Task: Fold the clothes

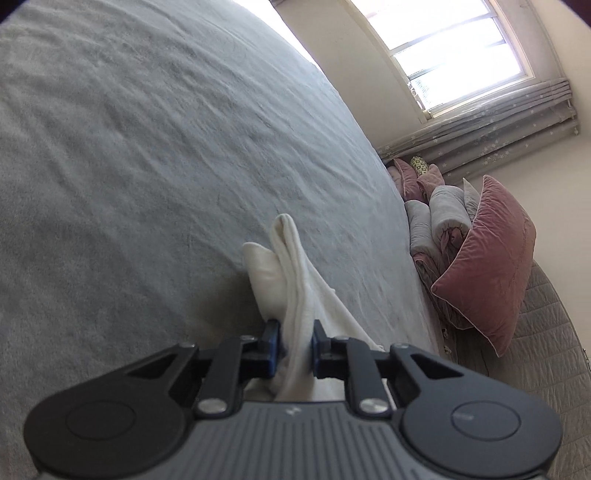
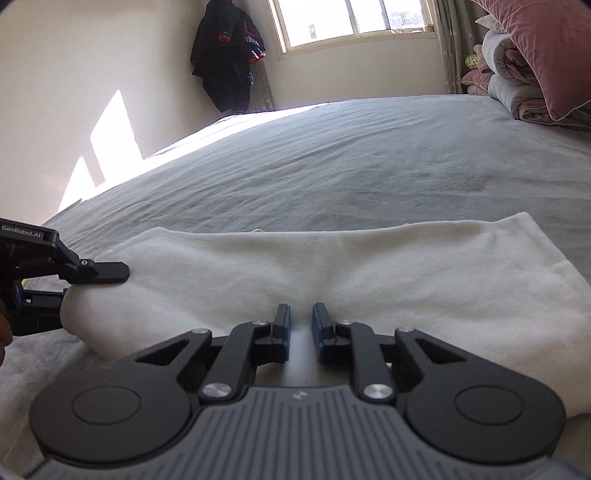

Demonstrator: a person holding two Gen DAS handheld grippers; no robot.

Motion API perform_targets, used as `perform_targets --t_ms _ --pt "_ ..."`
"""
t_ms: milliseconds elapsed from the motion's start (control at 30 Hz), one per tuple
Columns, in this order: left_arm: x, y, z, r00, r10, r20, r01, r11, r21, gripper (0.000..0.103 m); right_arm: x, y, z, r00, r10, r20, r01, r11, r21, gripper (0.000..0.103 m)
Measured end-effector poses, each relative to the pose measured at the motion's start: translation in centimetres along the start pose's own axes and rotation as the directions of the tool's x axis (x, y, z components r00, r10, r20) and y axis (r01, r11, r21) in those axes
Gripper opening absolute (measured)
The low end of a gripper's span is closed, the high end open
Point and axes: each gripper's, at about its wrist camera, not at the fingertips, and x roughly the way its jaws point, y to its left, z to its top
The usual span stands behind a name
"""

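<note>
White garment (image 2: 332, 273), soft, fleecy, folded flat on wrinkled grey bed (image 2: 332, 166); left tongs (image 1: 295, 334) clamping its bunched edge, right tongs (image 2: 301, 314) gripping its near fold.

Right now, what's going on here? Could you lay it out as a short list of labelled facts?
surface: grey bed cover
garment: white cloth, lying across the bed, partly folded
left tool: shut on a bunched end of the white cloth
right tool: at the cloth's near edge, jaws close together, grip unclear
bed head: pink pillow on rolled bedding
wall corner: dark jacket hanging beside the window
</note>
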Motion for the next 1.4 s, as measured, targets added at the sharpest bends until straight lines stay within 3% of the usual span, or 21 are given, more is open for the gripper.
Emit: perform_targets --t_ms 100,367,633,767,900,967,1133,1400 --pt "-0.5 -2.7 -0.3 0.999 -0.043 0.027 0.042 0.998 0.043 0.016 0.3 0.3 -0.4 1.0 -0.001 -0.013 0.0 1.0 -0.014 0.019" --pt "-0.7 -7.9 -0.9 0.998 -0.047 0.047 0.039 0.987 0.158 0.016 0.5 0.3 -0.4 0.999 0.014 -0.048 -0.015 1.0 -0.026 0.019" --pt "-0.8 -11.5 -2.2 0.998 -0.05 0.027 0.042 0.969 0.244 0.015 0.4 -1.2 -0.1 0.992 0.096 -0.077 -0.091 0.994 0.064 0.016" --pt "0.1 -13.6 -3.0 0.998 -0.06 0.011 0.054 0.959 0.279 0.015 -1.1 -3.6 0.8 0.987 0.15 -0.059 -0.135 0.971 0.197 0.02" --pt "1.6 -15.7 -4.4 0.998 -0.063 -0.01 0.062 0.944 0.323 0.016 -2.8 -6.7 1.4 0.982 0.186 -0.025 -0.166 0.924 0.343 0.028" --pt "2.5 -16.6 -5.3 0.998 -0.064 -0.024 0.069 0.937 0.343 0.016 -3.6 -8.1 1.6 0.98 0.199 -0.002 -0.181 0.895 0.408 0.046" --pt "5.0 -17.7 -7.2 0.996 -0.056 -0.067 0.077 0.927 0.368 0.017 -5.2 -11.3 1.8 0.979 0.202 0.034 -0.189 0.83 0.525 0.046" --pt "8.0 -17.0 -9.1 0.979 -0.104 -0.175 0.154 0.941 0.3 0.021 -6.9 -17.0 0.9 0.977 0.197 0.085 -0.195 0.647 0.737 0.045"
